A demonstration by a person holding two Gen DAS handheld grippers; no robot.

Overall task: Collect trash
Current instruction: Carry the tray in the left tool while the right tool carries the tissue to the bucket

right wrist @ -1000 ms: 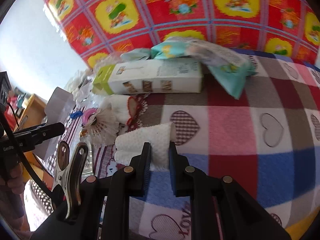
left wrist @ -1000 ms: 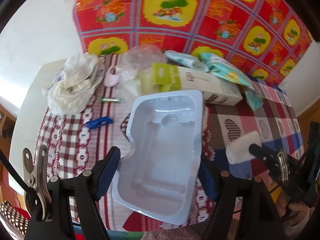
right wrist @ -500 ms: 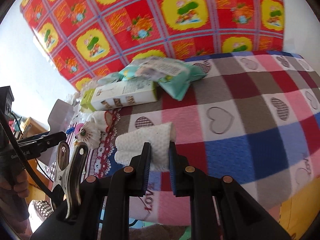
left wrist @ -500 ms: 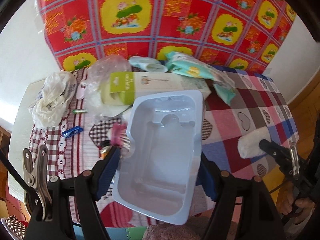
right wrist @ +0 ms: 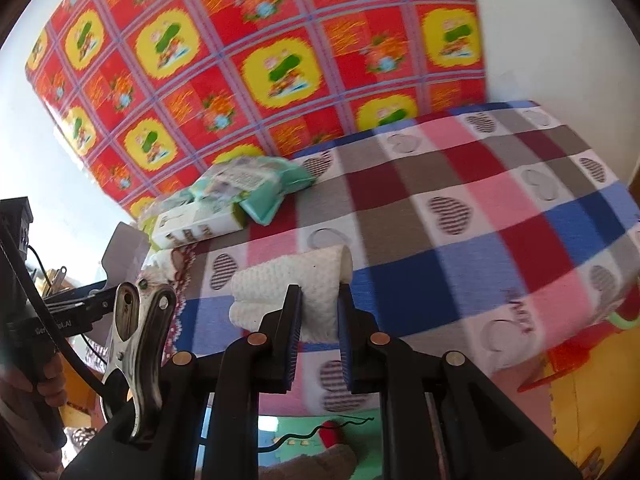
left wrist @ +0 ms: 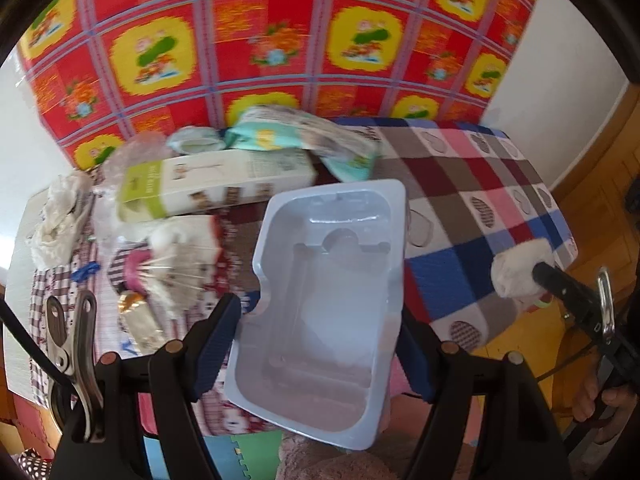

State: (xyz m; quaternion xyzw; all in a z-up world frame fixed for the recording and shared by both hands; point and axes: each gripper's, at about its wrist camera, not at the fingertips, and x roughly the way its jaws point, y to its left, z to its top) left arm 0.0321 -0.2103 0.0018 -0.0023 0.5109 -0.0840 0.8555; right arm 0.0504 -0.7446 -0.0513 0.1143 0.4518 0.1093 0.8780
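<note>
While the left gripper (left wrist: 320, 344) stands wide with its pads pressed on the sides of a pale plastic tray (left wrist: 328, 288), the right gripper (right wrist: 319, 320) is nearly closed, pinching a folded white paper towel (right wrist: 292, 284), and both pieces hang clear above the checked tablecloth (right wrist: 460, 216). Carrying them well likely means keeping both squeezes steady and the tray level. A long carton (left wrist: 216, 184) and wrappers (left wrist: 304, 136) still lie on the table.
</note>
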